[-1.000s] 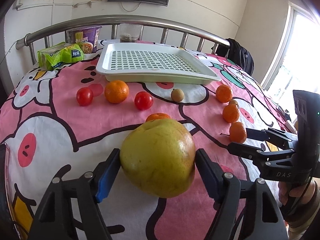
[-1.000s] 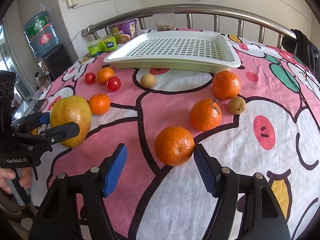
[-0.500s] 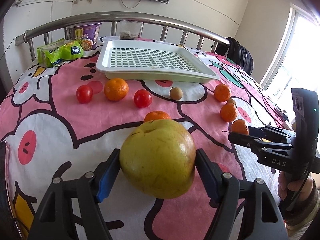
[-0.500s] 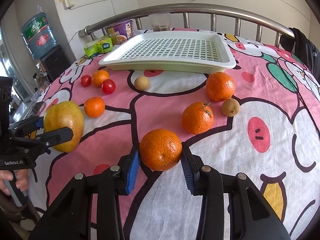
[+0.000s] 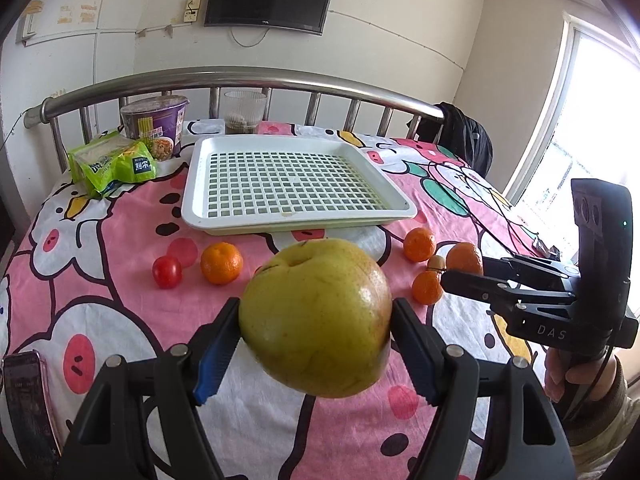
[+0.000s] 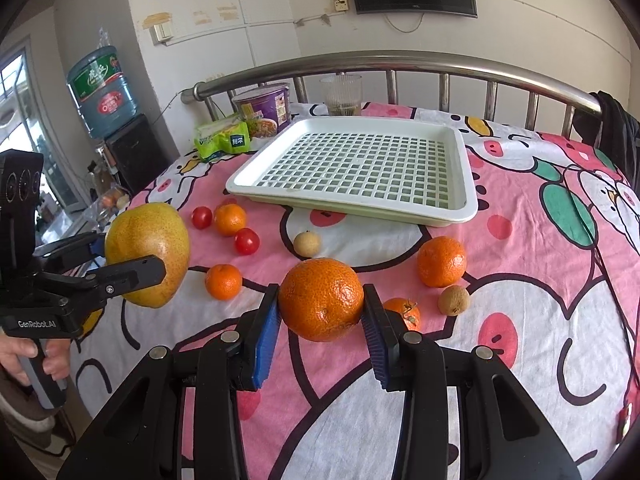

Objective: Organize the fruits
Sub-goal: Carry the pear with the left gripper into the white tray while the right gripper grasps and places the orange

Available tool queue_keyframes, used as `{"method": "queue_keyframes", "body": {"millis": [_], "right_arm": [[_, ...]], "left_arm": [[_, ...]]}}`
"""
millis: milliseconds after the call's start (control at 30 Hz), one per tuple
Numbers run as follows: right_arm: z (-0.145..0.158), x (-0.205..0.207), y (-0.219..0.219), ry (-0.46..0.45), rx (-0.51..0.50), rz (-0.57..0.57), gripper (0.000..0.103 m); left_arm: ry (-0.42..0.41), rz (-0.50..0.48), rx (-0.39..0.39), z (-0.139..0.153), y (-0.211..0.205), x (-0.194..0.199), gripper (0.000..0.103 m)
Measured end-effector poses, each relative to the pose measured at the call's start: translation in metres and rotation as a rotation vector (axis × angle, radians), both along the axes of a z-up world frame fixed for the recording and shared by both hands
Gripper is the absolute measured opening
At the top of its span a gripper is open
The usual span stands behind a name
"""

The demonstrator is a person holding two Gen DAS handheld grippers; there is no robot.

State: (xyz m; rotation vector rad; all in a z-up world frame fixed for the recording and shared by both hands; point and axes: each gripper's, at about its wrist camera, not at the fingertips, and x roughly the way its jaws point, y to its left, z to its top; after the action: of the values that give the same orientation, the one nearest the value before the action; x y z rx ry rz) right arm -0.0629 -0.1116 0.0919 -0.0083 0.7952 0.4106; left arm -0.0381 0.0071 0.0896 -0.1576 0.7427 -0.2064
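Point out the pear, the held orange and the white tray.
pear point(image 5: 316, 320), left wrist view, middle of its skin
held orange point(image 6: 321, 299), right wrist view, middle of its peel
white tray point(image 6: 352, 204), right wrist view, near rim

Phone point(image 5: 24, 408) cut by the left edge; small orange point(image 6: 404, 312) half behind the right tongs' pad.

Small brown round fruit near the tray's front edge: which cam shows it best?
Right wrist: the small brown fruit sits unobstructed before the tray. Left wrist view: it's hidden, presumably behind the pear held in the left tool.
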Motion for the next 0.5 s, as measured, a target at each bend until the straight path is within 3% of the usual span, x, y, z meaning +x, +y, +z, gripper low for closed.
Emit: {"method": "queue_keyframes", "body": {"millis": [200,500], "right_arm": [[0.018,0.024,0.000,-0.045,-0.002,0.012,0.038],[0.024,0.104,-0.005,-0.018,-0.009,0.001,0.038]], "left_arm": [[-0.023,0.014,0.012,0.017,0.000,0.035,0.076],[0.073,0.041,0.032,0.013,0.019,0.121,0.076]]}}
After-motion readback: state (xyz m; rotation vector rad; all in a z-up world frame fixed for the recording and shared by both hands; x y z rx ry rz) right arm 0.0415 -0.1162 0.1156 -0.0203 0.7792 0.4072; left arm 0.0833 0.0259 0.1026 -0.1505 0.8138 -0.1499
